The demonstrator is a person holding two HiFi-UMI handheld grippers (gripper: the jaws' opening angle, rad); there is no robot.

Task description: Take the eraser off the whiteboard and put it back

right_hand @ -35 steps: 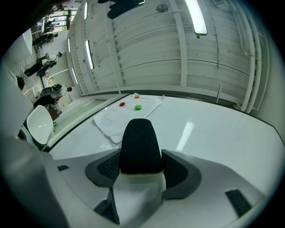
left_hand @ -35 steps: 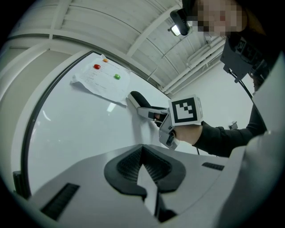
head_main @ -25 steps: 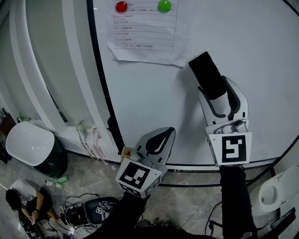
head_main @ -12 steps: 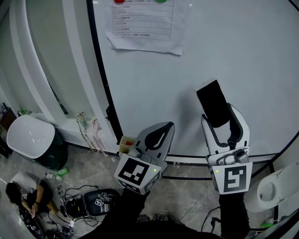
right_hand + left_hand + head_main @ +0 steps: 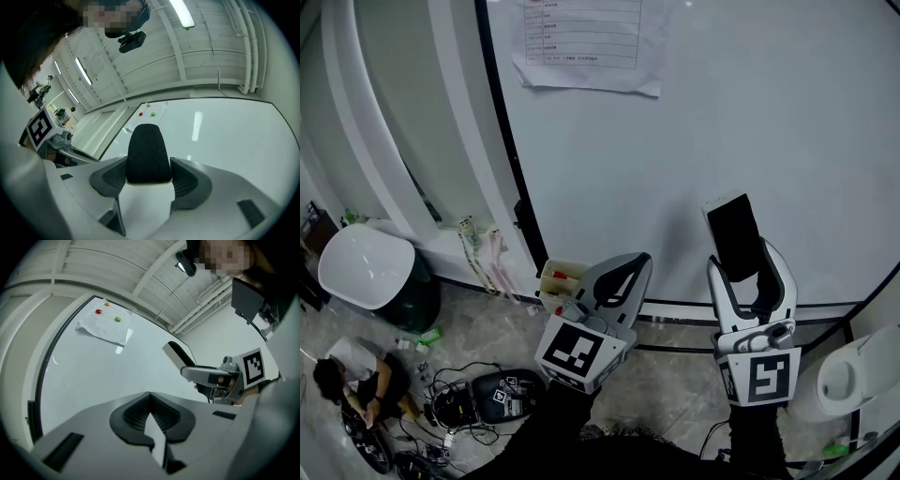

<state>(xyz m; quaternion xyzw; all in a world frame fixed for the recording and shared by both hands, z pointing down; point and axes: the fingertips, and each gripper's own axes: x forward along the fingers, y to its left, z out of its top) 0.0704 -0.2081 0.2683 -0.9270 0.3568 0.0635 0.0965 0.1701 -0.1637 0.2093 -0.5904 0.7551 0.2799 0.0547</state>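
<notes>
**Eraser held low in front of the board**

At the lower right of the head view, the right gripper (image 5: 748, 270) has its jaws clamped on the white body of a black-felted whiteboard eraser (image 5: 732, 234). The eraser sticks up past the fingertips, in front of the lower part of the black-framed white whiteboard (image 5: 675, 141). Whether the felt meets the board I cannot tell. The left gripper (image 5: 622, 278), at lower centre, has its jaws pressed together with nothing between them. A printed paper sheet (image 5: 586, 42) hangs on the board at the top of the frame.
</notes>
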